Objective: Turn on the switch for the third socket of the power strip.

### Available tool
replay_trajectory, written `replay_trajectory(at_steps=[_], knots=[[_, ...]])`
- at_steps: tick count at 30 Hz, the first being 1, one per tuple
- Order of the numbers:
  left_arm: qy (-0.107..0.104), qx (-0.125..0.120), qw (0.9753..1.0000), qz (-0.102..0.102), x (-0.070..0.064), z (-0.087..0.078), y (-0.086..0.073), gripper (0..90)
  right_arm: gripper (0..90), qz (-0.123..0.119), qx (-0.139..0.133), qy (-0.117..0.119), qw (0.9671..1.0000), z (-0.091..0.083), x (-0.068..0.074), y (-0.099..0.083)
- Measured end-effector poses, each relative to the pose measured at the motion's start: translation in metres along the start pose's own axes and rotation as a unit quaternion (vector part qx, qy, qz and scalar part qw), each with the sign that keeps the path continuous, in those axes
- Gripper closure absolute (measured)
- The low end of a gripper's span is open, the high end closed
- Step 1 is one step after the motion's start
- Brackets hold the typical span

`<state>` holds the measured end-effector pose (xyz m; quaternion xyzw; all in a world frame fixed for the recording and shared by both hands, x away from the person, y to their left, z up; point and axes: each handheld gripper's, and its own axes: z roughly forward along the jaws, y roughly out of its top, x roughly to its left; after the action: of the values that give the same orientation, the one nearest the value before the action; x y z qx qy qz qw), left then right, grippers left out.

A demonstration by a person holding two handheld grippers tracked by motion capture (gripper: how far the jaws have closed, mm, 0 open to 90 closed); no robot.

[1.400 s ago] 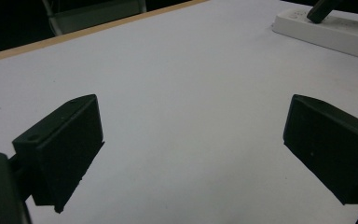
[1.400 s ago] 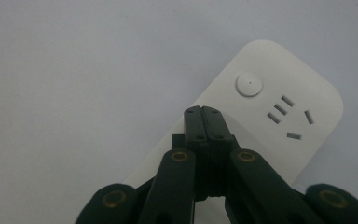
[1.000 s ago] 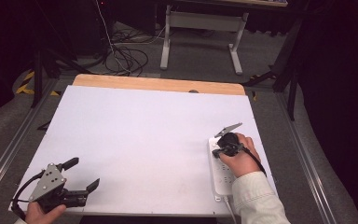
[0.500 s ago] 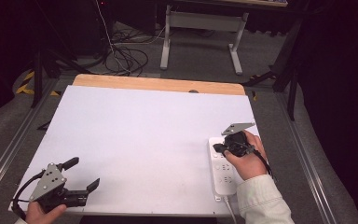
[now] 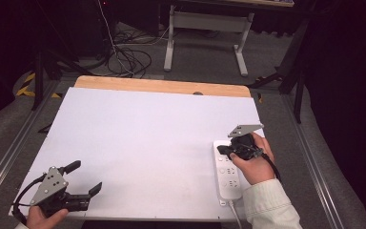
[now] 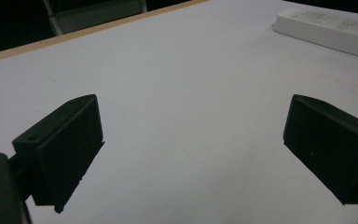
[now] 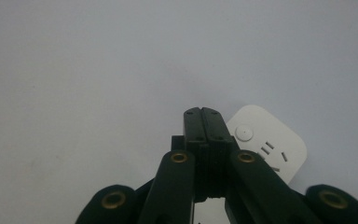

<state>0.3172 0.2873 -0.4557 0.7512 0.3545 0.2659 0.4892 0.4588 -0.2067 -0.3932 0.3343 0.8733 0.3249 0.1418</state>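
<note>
A white power strip (image 5: pixel 229 180) lies along the right edge of the white table top (image 5: pixel 143 138). A hand holds my right gripper (image 5: pixel 222 150) over the strip's far end. Its jaws are pressed together with nothing between them. In the right gripper view the shut tip (image 7: pixel 203 114) sits just left of the strip's round button (image 7: pixel 244 133); I cannot tell if it touches the strip (image 7: pixel 275 149). My left gripper (image 5: pixel 85 177) rests at the near left corner, held by a hand, jaws wide apart and empty. The left gripper view has its open gripper (image 6: pixel 191 140) over bare table, the strip (image 6: pixel 326 28) far off.
The strip's cable (image 5: pixel 235 217) runs off the near edge beside the sleeve (image 5: pixel 271 207). A wooden strip (image 5: pixel 162 87) borders the table's far edge. Beyond it stand a desk frame (image 5: pixel 205 33) and loose cables (image 5: pixel 124 52) on the floor.
My right gripper has shifted slightly right over the strip's far end, and its grey top plate has levelled out. The left gripper has not moved.
</note>
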Motion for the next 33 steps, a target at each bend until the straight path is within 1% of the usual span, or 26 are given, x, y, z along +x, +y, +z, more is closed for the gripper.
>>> replay_trajectory(at_steps=[2,4,5,6,7,8,9,10,12,13,14,15,16,17,19,20,25,28,30,31,32,33], knots=[[0.001,0.000,1.0000,0.000,0.000,0.000,0.000,5.0,90.0,0.001,-0.010,0.002,0.9999,-0.004,0.001,0.001],[0.001,0.000,1.0000,0.000,0.000,0.000,0.000,5.0,90.0,0.003,-0.012,0.010,0.9999,-0.008,0.002,0.002],[0.001,0.000,1.0000,-0.002,0.000,0.000,0.000,5.0,90.0,0.003,-0.012,0.010,0.9999,-0.008,0.002,0.002],[0.000,0.000,1.0000,-0.002,0.000,0.000,0.000,5.0,82.9,0.000,-0.022,0.011,0.9997,-0.013,0.005,0.004],[0.000,0.000,1.0000,-0.003,0.000,0.000,0.000,5.0,78.5,0.003,-0.030,0.013,0.9995,-0.014,0.007,0.004],[0.000,0.000,1.0000,-0.003,0.000,0.000,0.000,5.0,78.5,0.003,-0.030,0.013,0.9995,-0.014,0.007,0.004],[0.000,-0.001,1.0000,-0.004,0.000,0.000,0.000,5.0,75.5,0.004,-0.040,0.013,0.9991,-0.017,0.009,0.005],[0.000,-0.001,1.0000,-0.003,0.000,0.000,0.000,5.0,65.6,0.006,-0.060,0.012,0.9981,-0.023,0.012,0.006],[-0.001,-0.001,1.0000,-0.003,0.000,0.000,0.000,5.0,55.8,0.011,-0.084,0.010,0.9963,-0.028,0.016,0.007],[-0.001,-0.001,1.0000,-0.004,0.000,0.000,0.000,5.0,55.8,0.011,-0.084,0.010,0.9963,-0.028,0.016,0.007],[0.000,-0.001,1.0000,-0.002,0.000,0.000,0.000,5.0,52.4,0.010,-0.094,0.007,0.9955,-0.030,0.017,0.007],[0.001,0.001,1.0000,0.001,0.000,0.000,0.000,4.9,49.2,0.013,-0.102,0.009,0.9946,-0.033,0.018,0.007],[0.000,0.000,1.0000,-0.001,0.000,0.000,0.000,5.0,47.2,0.021,-0.109,0.013,0.9937,-0.035,0.019,0.007],[0.000,-0.001,1.0000,-0.002,0.000,-0.001,0.000,5.0,45.2,0.023,-0.119,0.016,0.9925,-0.037,0.020,0.007],[0.000,-0.001,1.0000,-0.003,-0.001,0.000,0.000,5.0,40.8,0.017,-0.136,0.015,0.9905,-0.042,0.022,0.006],[0.001,-0.001,1.0000,0.002,0.000,0.000,0.000,5.0,39.4,0.016,-0.141,0.018,0.9897,-0.045,0.023,0.006],[0.000,-0.002,1.0000,-0.004,0.000,0.000,0.000,5.0,31.9,-0.002,-0.160,0.025,0.9868,-0.052,0.027,0.002],[-0.001,-0.002,1.0000,-0.002,0.000,-0.001,0.000,4.9,29.6,-0.007,-0.176,0.039,0.9837,-0.056,0.027,-0.001],[-0.002,-0.003,1.0000,-0.004,0.000,-0.001,0.000,4.9,28.2,-0.010,-0.186,0.052,0.9811,-0.059,0.027,-0.005],[-0.002,-0.002,1.0000,-0.004,0.000,-0.001,0.000,5.0,27.5,-0.011,-0.189,0.056,0.9803,-0.060,0.027,-0.006],[-0.001,-0.002,1.0000,-0.002,0.000,-0.001,0.000,4.9,27.1,-0.012,-0.195,0.060,0.9790,-0.061,0.027,-0.008],[-0.002,-0.002,1.0000,-0.001,0.000,-0.002,0.000,4.9,26.9,-0.012,-0.203,0.067,0.9769,-0.061,0.027,-0.011]])
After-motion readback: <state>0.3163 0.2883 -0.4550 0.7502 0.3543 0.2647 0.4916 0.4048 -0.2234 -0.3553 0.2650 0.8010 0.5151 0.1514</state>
